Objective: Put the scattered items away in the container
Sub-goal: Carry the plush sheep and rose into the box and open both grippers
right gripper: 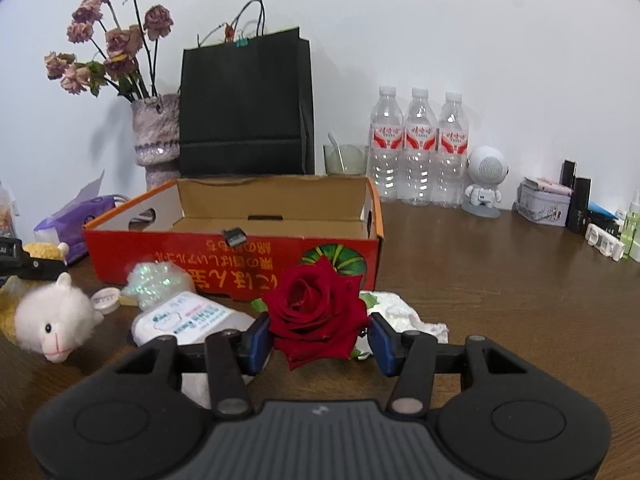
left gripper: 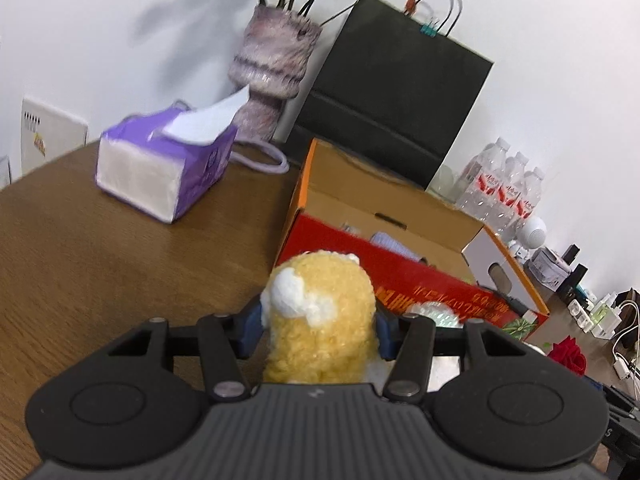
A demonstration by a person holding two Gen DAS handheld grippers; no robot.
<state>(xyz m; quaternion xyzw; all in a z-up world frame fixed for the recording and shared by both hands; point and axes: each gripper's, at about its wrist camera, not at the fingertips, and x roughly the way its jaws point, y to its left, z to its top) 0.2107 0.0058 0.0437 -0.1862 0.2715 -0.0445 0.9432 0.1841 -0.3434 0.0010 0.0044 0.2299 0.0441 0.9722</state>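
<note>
My left gripper point(left gripper: 316, 332) is shut on a plush lamb point(left gripper: 320, 300) with a yellow body and a white head, both blue pads pressed into its fur. It sits just left of the open red and orange cardboard box point(left gripper: 400, 276). My right gripper point(right gripper: 320, 340) is shut on a red rose point(right gripper: 316, 304), held low over the table in front of the box point(right gripper: 240, 252). The right wrist view shows the lamb point(right gripper: 56, 320) at far left. Before the box lie a glitter bag point(right gripper: 156, 280), a white printed packet point(right gripper: 188, 316), a small tape roll point(right gripper: 106, 300) and a crumpled white wrapper point(right gripper: 400, 312).
A purple tissue pack point(left gripper: 164, 168) lies left of the box. Behind it stand a vase point(right gripper: 156, 136) of dried flowers and a black paper bag point(right gripper: 244, 108). Three water bottles point(right gripper: 418, 148), a white astronaut figure point(right gripper: 484, 184) and a tin point(right gripper: 544, 200) line the wall at right.
</note>
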